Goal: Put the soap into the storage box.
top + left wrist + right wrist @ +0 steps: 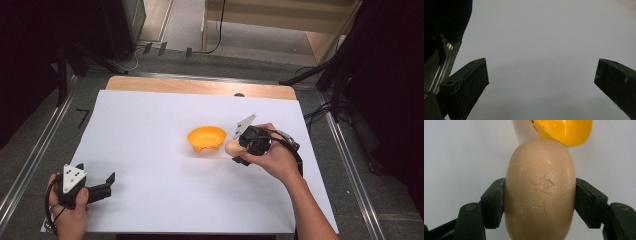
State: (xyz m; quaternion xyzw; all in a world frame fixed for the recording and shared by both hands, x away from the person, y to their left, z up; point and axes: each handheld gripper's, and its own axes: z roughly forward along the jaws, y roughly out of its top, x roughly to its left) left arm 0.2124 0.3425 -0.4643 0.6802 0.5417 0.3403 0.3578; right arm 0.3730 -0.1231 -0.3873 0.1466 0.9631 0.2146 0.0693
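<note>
Soap [540, 190]: you hold it just right of the bowl [206, 138], above the bench [150, 150].
Right gripper [238, 150]: clamped across its sides.
Handling: hard, smooth, probably slippery; keep your grip mid-body.
Left gripper [102, 187]: wide apart, empty.

Oval beige soap bar [540, 190]: waxy, matt, fine scratches, embossed mark. Round orange plastic bowl [206, 138], at 9 o'clock of soap: glossy, smooth. White paper sheet [150, 150]: matt. Pale wooden tabletop [200, 86], 12 o'clock edge: smooth. Black right gripper [540, 202] pads: matt plastic.
</note>
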